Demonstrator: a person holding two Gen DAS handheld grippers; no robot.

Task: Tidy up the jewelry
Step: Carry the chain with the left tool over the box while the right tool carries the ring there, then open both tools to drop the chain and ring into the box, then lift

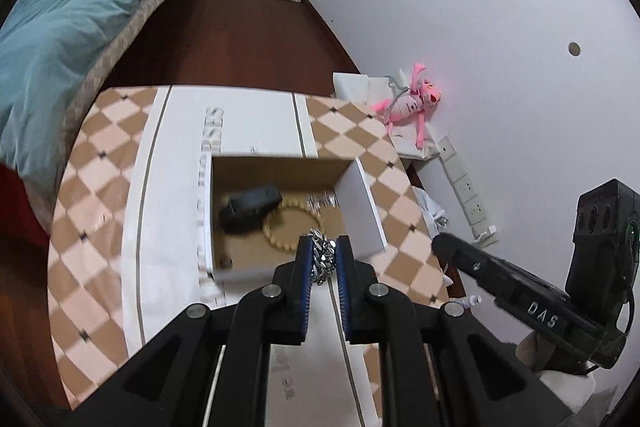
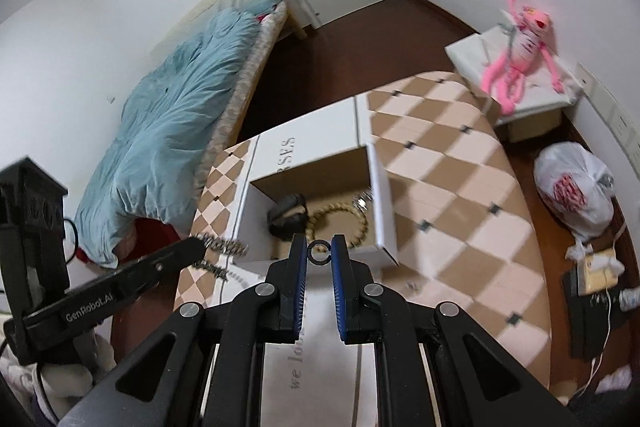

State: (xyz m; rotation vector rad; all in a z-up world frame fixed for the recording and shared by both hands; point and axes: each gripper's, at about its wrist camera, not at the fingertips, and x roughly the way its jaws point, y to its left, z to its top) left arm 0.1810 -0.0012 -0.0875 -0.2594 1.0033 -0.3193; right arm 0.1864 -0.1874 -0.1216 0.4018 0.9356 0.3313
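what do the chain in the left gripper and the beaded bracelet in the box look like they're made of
Chain: looks like polished silver-tone metal, with shiny interlocked links glinting between the left gripper pads. Beaded bracelet: pale tan round beads with a matte look, possibly wood; too blurred to be sure. Box: white cardboard, brown inside.

The chunky silver chain bracelet (image 1: 323, 261) looked like polished metal, its links catching bright glints between blue ribbed pads (image 1: 305, 287) of rubbery finish. The left gripper (image 1: 324, 245) was matt black plastic with shiny metal rivets. The open white cardboard box (image 1: 362, 211) showed raw brown, matt paperboard inside, and held a beaded tan bracelet (image 1: 292, 227) with smooth, softly gleaming beads and a black matt wristband (image 1: 248, 209). The small black ring (image 2: 319, 251) in the right gripper (image 2: 320, 247) looked smooth and dull. The diamond-patterned beige tablecloth (image 2: 460, 187) read as matt cloth. The light blue duvet (image 2: 172, 131) was soft, wrinkled fabric; the dark brown floor (image 1: 256, 39) looked like glossy wood.
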